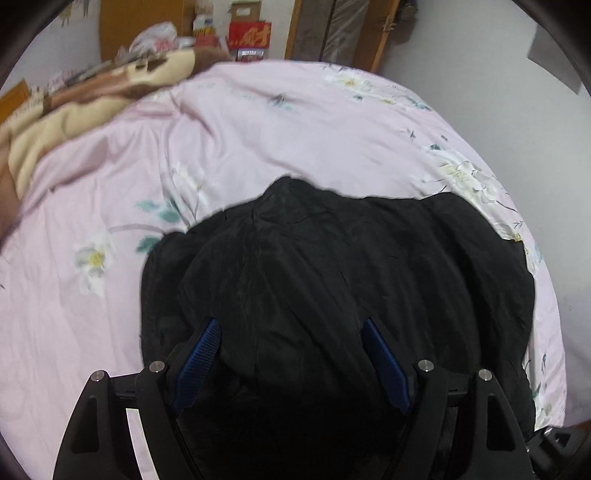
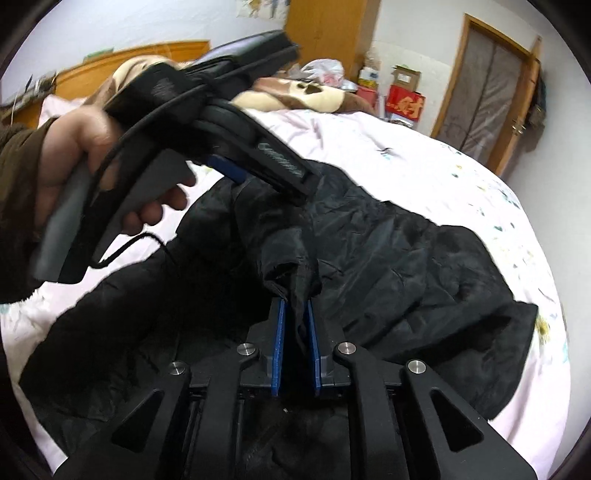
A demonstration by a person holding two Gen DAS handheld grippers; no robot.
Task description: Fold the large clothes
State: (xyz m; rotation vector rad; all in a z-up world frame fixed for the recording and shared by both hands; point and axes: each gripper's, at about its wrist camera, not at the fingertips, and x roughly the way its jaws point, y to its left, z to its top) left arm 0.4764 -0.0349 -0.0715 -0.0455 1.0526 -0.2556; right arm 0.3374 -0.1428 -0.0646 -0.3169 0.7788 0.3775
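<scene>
- Two grippers of mine are over a black padded jacket that lies spread on the bed, on a pink floral sheet.
- My left gripper has its blue fingers spread wide, the jacket's dark cloth showing between them; nothing is pinched there.
- My right gripper has its blue fingers nearly together, with a bunched fold of the jacket between them; whether the pads press on it I cannot tell.
- From the right wrist view, my left hand grips its tool at ten o'clock, above the jacket's upper edge.
- A tan and brown blanket lies at the bed's far side, at ten o'clock in the left wrist view.
- A red box stands at twelve o'clock beyond the bed.
</scene>
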